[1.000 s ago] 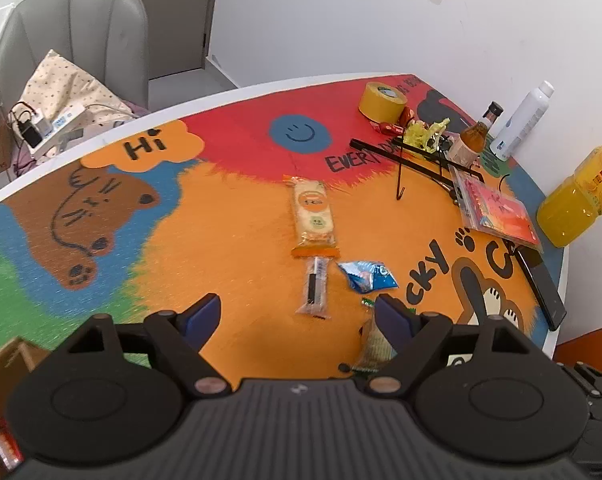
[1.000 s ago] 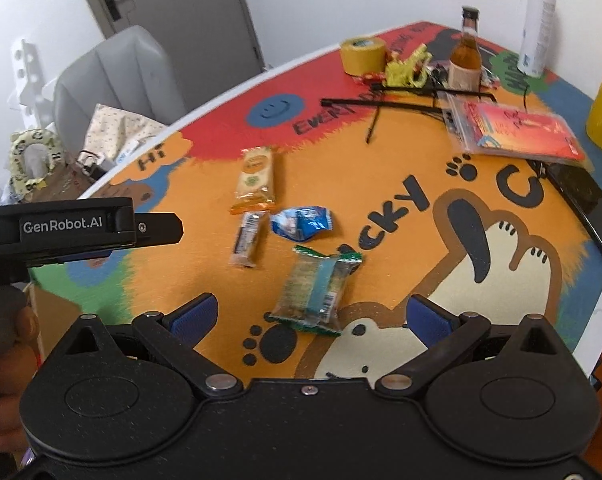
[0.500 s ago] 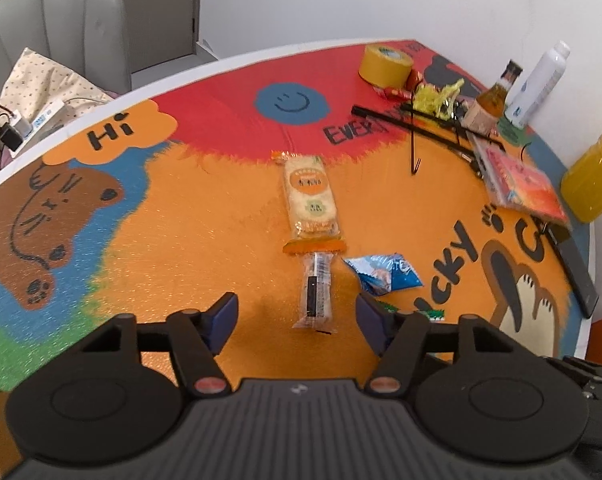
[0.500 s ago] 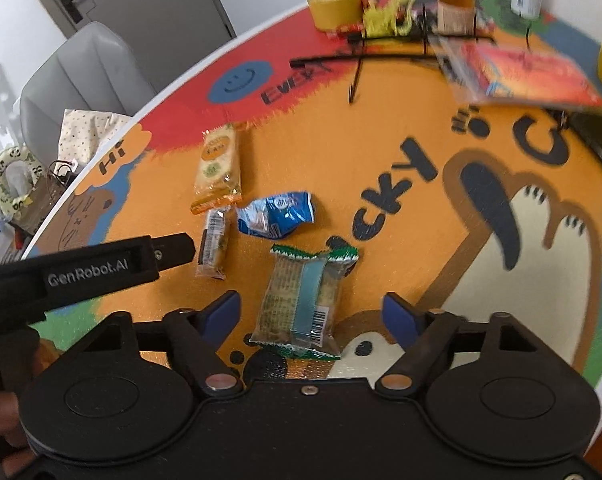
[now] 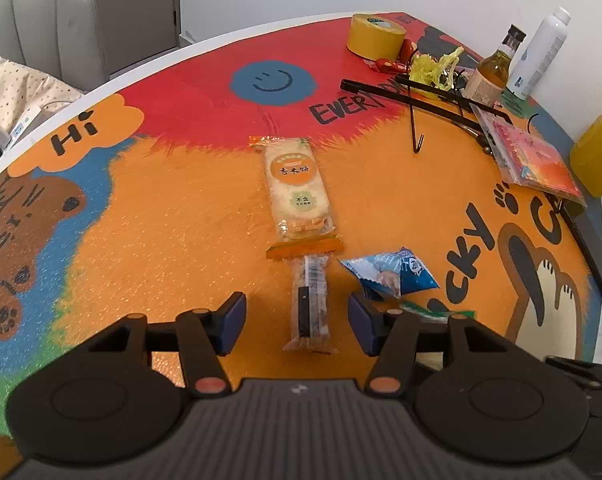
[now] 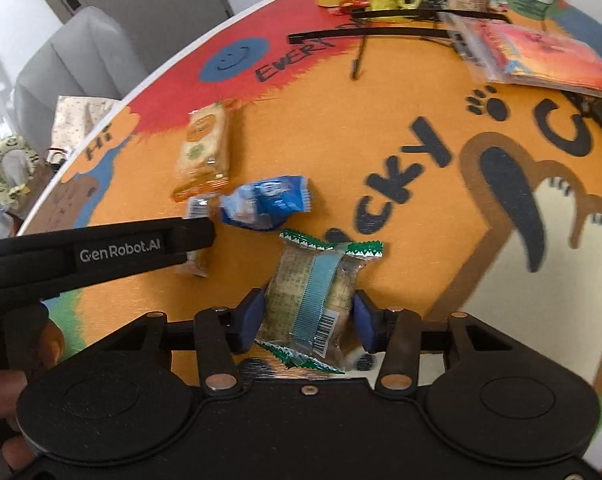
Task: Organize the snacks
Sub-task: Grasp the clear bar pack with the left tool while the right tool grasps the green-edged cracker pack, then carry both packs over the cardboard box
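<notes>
Both grippers sit lower over the table (image 5: 141,216) than a second ago, and both have narrowed. Left gripper (image 5: 297,318) now straddles the slim clear snack stick (image 5: 311,304), which a second ago lay well ahead of its fingers; its jaws are closing, with clear gaps left on either side of the wrapper, so nothing is grasped. Right gripper (image 6: 310,320) has the green-edged cracker packet (image 6: 315,292) between its fingers; a second ago that packet lay ahead of wide-spread jaws. These jaws are closing too, the blue pads standing just beside the packet's sides, and whether they already press on it cannot be told.

Just past the stick's far end lies the orange rice cracker pack (image 5: 297,192), lengthwise, its near seal almost touching the stick. To the right of the stick sits the crumpled blue wrapper (image 5: 393,274).

Only the right wrist view shows the left gripper from outside: a black arm crossing over the stick, with the hand (image 6: 5,360) around its handle at the lower left edge. It also shows the green-edged packet whole, whereas the left wrist view catches merely a green sliver of it behind its right finger. The left wrist view alone gives the yellow tape roll (image 5: 375,36), brown bottle (image 5: 495,68) and white bottle (image 5: 539,52) complete along the far edge.
</notes>
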A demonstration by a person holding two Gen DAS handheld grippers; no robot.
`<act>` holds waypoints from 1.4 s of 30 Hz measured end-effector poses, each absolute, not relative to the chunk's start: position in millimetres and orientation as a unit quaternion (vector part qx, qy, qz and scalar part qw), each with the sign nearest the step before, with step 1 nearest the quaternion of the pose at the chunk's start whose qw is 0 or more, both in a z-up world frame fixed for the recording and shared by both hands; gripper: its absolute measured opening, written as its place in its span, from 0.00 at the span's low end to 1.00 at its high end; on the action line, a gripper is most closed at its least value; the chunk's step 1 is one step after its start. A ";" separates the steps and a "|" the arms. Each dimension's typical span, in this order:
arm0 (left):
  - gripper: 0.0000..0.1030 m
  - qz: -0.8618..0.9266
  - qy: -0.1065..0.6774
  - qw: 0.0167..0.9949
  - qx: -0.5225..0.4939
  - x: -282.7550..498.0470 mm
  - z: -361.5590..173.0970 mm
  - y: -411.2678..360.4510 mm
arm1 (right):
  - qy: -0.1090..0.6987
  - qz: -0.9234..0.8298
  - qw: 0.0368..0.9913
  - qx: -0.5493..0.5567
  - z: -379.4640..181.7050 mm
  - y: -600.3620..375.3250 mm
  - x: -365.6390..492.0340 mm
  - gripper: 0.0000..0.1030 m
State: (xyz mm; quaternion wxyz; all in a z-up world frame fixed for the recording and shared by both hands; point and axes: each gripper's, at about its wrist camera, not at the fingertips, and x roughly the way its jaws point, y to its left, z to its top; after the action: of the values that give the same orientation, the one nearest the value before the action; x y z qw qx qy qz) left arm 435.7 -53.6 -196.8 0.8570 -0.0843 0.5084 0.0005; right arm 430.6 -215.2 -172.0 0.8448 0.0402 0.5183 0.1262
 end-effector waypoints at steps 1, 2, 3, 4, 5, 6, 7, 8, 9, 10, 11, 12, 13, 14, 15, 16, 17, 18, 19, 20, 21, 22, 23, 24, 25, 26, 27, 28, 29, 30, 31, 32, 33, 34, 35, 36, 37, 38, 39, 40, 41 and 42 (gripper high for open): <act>0.53 0.000 0.509 0.857 -0.085 437.3 -198.2 -54.6 | 0.518 0.123 0.845 0.039 -171.6 -218.7 430.8 0.44; 0.52 -0.001 0.509 0.856 -0.084 438.7 -199.4 -55.7 | 0.518 0.119 0.846 0.038 -171.4 -221.9 431.1 0.44; 0.51 -0.002 0.510 0.856 -0.082 440.0 -201.0 -57.5 | 0.517 0.115 0.847 0.037 -170.8 -225.7 431.3 0.44; 0.50 -0.003 0.511 0.856 -0.081 441.0 -202.6 -59.2 | 0.517 0.113 0.848 0.036 -170.8 -228.2 431.4 0.44; 0.48 -0.004 0.514 0.854 -0.080 442.0 -204.6 -60.9 | 0.517 0.110 0.848 0.035 -170.4 -231.6 431.6 0.44; 0.45 -0.006 0.516 0.852 -0.082 442.8 -206.8 -62.3 | 0.517 0.109 0.848 0.033 -170.7 -232.7 432.6 0.44; 0.45 -0.005 0.517 0.852 -0.082 442.9 -208.5 -63.6 | 0.518 0.110 0.848 0.031 -170.6 -234.3 432.9 0.44; 0.45 -0.004 0.512 0.855 -0.078 442.3 -208.2 -65.3 | 0.520 0.111 0.846 0.028 -170.7 -234.1 433.8 0.45; 0.43 -0.003 0.511 0.856 -0.074 442.4 -208.8 -67.2 | 0.523 0.112 0.845 0.025 -170.8 -233.8 434.8 0.46; 0.42 -0.002 0.509 0.857 -0.073 442.2 -208.7 -67.9 | 0.524 0.109 0.844 0.023 -170.9 -232.3 435.6 0.48; 0.40 0.001 0.508 0.858 -0.073 441.9 -208.9 -68.4 | 0.524 0.106 0.845 0.021 -170.9 -231.5 436.0 0.54; 0.35 0.003 0.506 0.859 -0.073 441.4 -209.0 -68.8 | 0.524 0.103 0.845 0.017 -171.1 -230.0 436.1 0.56; 0.32 0.005 0.505 0.861 -0.070 441.0 -209.1 -69.5 | 0.524 0.102 0.846 0.014 -171.6 -228.3 436.4 0.56; 0.25 0.009 0.504 0.861 -0.066 440.7 -209.3 -69.9 | 0.524 0.100 0.846 0.014 -172.5 -226.8 436.5 0.56; 0.18 0.012 0.504 0.861 -0.066 440.2 -209.3 -69.7 | 0.525 0.097 0.846 0.015 -173.1 -225.9 436.7 0.57; 0.17 0.013 0.505 0.860 -0.069 439.8 -209.0 -68.6 | 0.525 0.094 0.846 0.016 -173.3 -225.1 436.7 0.57; 0.17 0.012 0.506 0.859 -0.073 439.4 -208.8 -67.5 | 0.526 0.091 0.845 0.017 -173.8 -224.2 436.7 0.57; 0.17 0.012 0.507 0.859 -0.076 438.2 -208.4 -67.0 | 0.526 0.089 0.845 0.017 -174.4 -223.1 436.6 0.57; 0.16 0.012 0.507 0.858 -0.075 436.8 -208.1 -67.1 | 0.527 0.087 0.846 0.016 -174.4 -222.3 436.2 0.57; 0.16 0.013 0.508 0.858 -0.075 434.8 -207.8 -67.3 | 0.527 0.085 0.845 0.016 -174.4 -220.9 436.5 0.56; 0.16 0.013 0.508 0.857 -0.079 432.3 -207.6 -67.1 | 0.528 0.084 0.845 0.014 -174.6 -219.3 437.0 0.57; 0.16 0.012 0.509 0.857 -0.084 429.8 -207.6 -66.8 | 0.529 0.083 0.844 0.012 -175.1 -217.5 437.2 0.57; 0.16 0.012 0.509 0.856 -0.087 427.0 -207.5 -66.8 | 0.531 0.081 0.844 0.007 -176.3 -215.3 437.4 0.57; 0.16 0.012 0.510 0.855 -0.090 424.0 -207.5 -66.9 | 0.529 0.078 0.845 -0.001 -177.3 -212.3 437.4 0.56; 0.16 0.013 0.510 0.855 -0.091 421.9 -207.2 -67.0 | 0.526 0.074 0.847 -0.011 -177.7 -209.4 436.9 0.54; 0.16 0.014 0.511 0.854 -0.095 419.1 -207.0 -66.7 | 0.523 0.072 0.849 -0.019 -178.0 -207.6 436.1 0.49; 0.16 0.017 0.512 0.853 -0.100 416.0 -206.2 -65.8 | 0.520 0.070 0.851 -0.027 -177.9 -206.3 434.7 0.45; 0.16 0.018 0.511 0.853 -0.103 413.5 -205.1 -64.9 | 0.520 0.074 0.851 -0.028 -177.7 -206.6 433.5 0.45; 0.16 0.018 0.510 0.853 -0.105 410.4 -203.4 -64.3 | 0.522 0.076 0.849 -0.028 -177.4 -207.5 432.2 0.45; 0.16 0.018 0.509 0.854 -0.105 407.0 -201.3 -63.7 | 0.525 0.076 0.847 -0.028 -176.7 -208.8 431.3 0.45; 0.16 0.018 0.507 0.855 -0.107 404.0 -199.6 -63.1 | 0.528 0.074 0.845 -0.027 -175.9 -210.2 429.9 0.45; 0.16 0.017 0.506 0.855 -0.109 400.9 -197.7 -62.4 | 0.530 0.072 0.845 -0.025 -174.5 -212.0 427.6 0.45; 0.16 0.018 0.505 0.856 -0.111 397.2 -195.5 -61.2 | 0.528 0.071 0.846 -0.024 -173.0 -212.7 425.1 0.45; 0.16 0.018 0.504 0.856 -0.112 394.9 -193.9 -60.5 | 0.525 0.072 0.848 -0.021 -170.6 -214.2 422.3 0.45; 0.16 0.019 0.503 0.857 -0.113 391.8 -191.7 -59.4 | 0.522 0.074 0.849 -0.017 -167.5 -215.4 419.3 0.45; 0.16 0.019 0.501 0.857 -0.114 388.2 -189.0 -58.1 | 0.521 0.074 0.850 -0.015 -165.8 -215.6 417.4 0.45; 0.16 0.020 0.500 0.858 -0.115 385.2 -186.2 -56.7 | 0.518 0.075 0.852 -0.013 -163.1 -215.7 414.6 0.45; 0.16 0.020 0.497 0.860 -0.117 382.1 -183.1 -55.4 | 0.516 0.077 0.853 -0.012 -160.5 -215.8 411.9 0.45; 0.16 0.019 0.493 0.862 -0.118 378.8 -179.2 -54.0 | 0.513 0.080 0.855 -0.010 -158.1 -215.7 409.9 0.45; 0.16 0.019 0.491 0.863 -0.119 377.3 -176.8 -52.7 | 0.510 0.083 0.856 -0.007 -155.5 -215.6 407.6 0.45; 0.16 0.019 0.489 0.864 -0.120 374.7 -173.8 -51.6 | 0.506 0.087 0.858 -0.004 -152.5 -215.5 405.3 0.45; 0.16 0.020 0.486 0.865 -0.121 372.3 -171.0 -50.4 | 0.503 0.089 0.860 -0.004 -150.0 -214.8 403.5 0.45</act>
State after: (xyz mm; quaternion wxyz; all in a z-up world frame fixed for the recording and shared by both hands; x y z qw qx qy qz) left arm 372.3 -50.4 -171.0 0.8651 -0.1211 0.4863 0.0199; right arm 403.5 -214.8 -150.0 0.8596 -0.0042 0.5031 0.0895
